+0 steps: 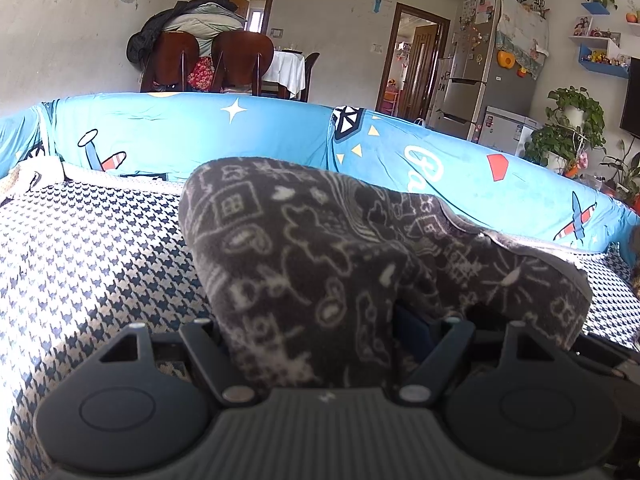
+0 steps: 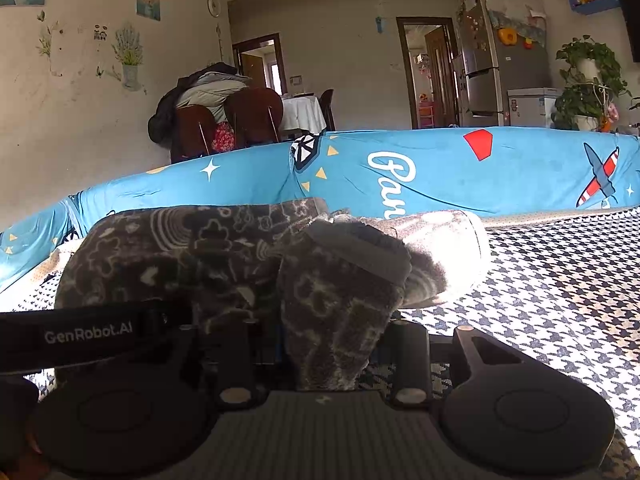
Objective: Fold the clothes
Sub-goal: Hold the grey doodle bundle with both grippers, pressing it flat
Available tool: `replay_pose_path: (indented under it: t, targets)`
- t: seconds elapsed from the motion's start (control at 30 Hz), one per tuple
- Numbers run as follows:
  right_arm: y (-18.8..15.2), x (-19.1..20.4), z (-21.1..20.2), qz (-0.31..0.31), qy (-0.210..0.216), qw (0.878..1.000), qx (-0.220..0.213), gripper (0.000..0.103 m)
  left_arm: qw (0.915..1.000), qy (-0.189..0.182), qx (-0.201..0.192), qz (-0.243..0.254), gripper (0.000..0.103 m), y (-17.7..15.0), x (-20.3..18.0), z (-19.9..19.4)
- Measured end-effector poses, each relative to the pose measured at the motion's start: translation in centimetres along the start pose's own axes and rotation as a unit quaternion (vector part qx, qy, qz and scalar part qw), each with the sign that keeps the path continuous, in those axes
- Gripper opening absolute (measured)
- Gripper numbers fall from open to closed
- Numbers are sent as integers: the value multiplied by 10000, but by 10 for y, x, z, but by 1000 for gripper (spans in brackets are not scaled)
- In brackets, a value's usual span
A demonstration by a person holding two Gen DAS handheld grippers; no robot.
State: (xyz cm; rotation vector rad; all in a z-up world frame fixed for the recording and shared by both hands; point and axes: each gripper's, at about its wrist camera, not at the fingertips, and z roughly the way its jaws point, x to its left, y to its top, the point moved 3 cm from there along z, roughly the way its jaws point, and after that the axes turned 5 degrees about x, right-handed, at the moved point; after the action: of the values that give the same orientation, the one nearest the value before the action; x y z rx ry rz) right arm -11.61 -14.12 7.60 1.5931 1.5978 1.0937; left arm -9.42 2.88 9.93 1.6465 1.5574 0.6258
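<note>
A grey fleece garment [image 1: 304,232] with a white doodle print is bunched up over the houndstooth bed cover [image 1: 88,248]. In the left wrist view a thick fold of it runs down between the fingers of my left gripper [image 1: 316,344], which is shut on it; the cloth hides the fingertips. In the right wrist view the same garment [image 2: 172,252] stretches across to the left, and a cuffed end hangs between the fingers of my right gripper [image 2: 332,344], shut on it. The left gripper's strap [image 2: 80,336] shows at the left edge, under the cloth.
A blue cartoon-print padded rail [image 1: 200,128] runs along the far side of the bed [image 2: 560,280]. Beyond it stand two brown chairs [image 1: 240,60] heaped with coats, a fridge [image 1: 476,68], and potted plants [image 1: 572,128].
</note>
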Motion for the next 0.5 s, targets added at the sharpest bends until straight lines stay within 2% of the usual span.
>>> replay_pose_path:
  t: [0.5]
  targets:
    - [-1,4,15,61,-59,9999,64,38,10000,38,25,5,76,6,-1,17]
